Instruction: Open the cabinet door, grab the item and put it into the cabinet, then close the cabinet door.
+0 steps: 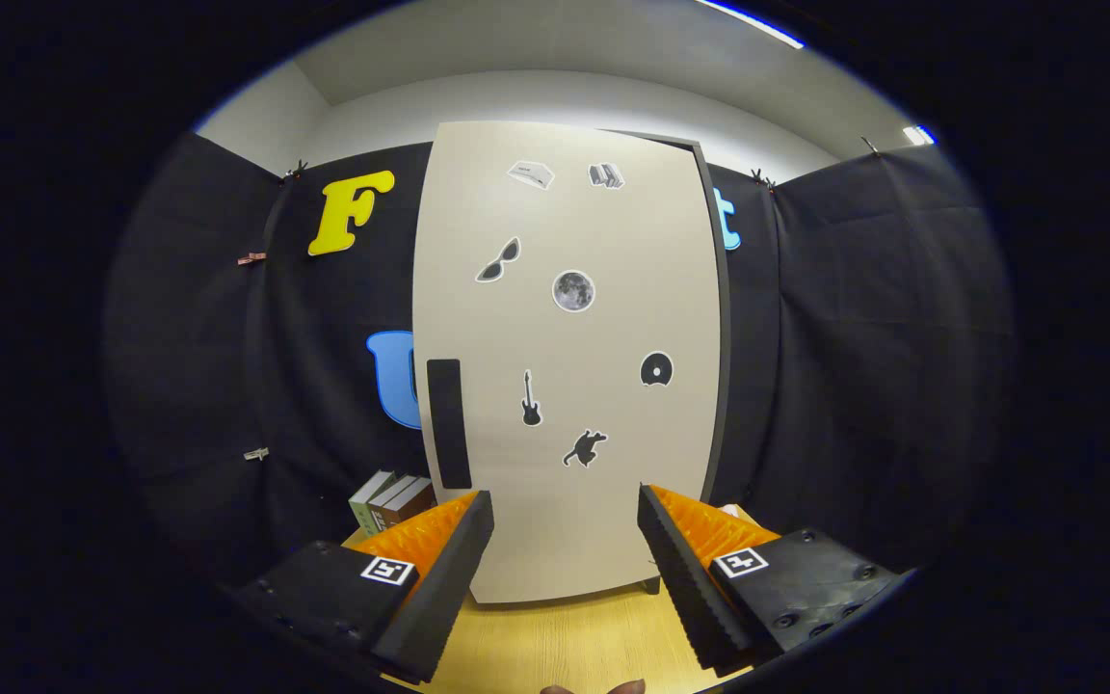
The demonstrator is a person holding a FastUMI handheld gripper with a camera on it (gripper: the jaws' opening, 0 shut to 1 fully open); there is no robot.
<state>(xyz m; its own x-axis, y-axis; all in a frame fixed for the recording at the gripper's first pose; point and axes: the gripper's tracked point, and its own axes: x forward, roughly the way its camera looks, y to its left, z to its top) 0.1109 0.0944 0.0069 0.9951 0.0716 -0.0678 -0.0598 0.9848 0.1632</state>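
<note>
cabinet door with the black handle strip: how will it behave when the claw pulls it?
The cabinet door looks like a rigid flat panel, so it should swing rather than flex. Its black handle sits at one edge, so hinges are probably opposite and the pull light. The handle looks flat, so slipping is possible. The claw is open, short of it.

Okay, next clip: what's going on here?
A person is holding a two-finger gripper up to a pale cabinet door that stands on a wooden table. The fingers are spread open with nothing between them, and the door looks shut or close to it. Its dark handle strip lies beyond the left finger. A few books stand left of the cabinet. Nothing has been picked up yet.
</note>
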